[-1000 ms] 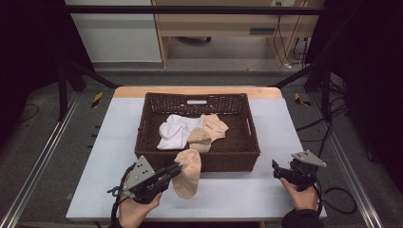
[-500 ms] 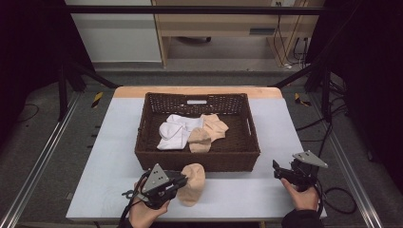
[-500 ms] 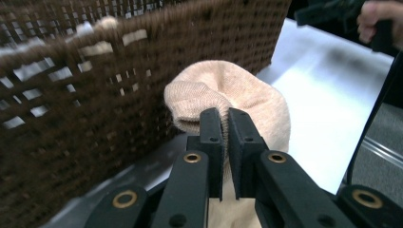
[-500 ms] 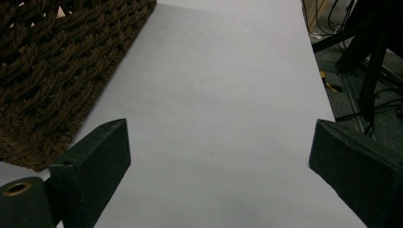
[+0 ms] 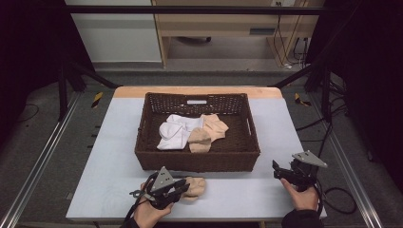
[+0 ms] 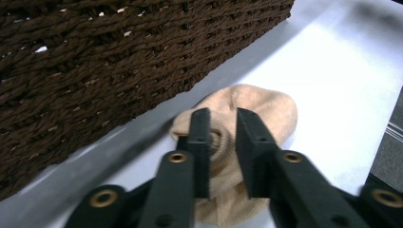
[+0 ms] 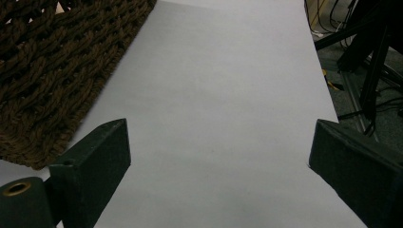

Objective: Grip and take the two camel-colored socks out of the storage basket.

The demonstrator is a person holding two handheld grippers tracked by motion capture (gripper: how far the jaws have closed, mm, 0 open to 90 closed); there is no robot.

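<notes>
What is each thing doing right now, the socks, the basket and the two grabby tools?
Tan sock: lying crumpled on the table, in front of the basket.
Left gripper: fingers have just been opening, a narrow gap now, the sock between them.
Right gripper: fingers wide open, holding nothing.
Basket: upright, open on top.
White socks: piled inside the basket.
Tan socks: piled inside, beside the white ones.
</notes>
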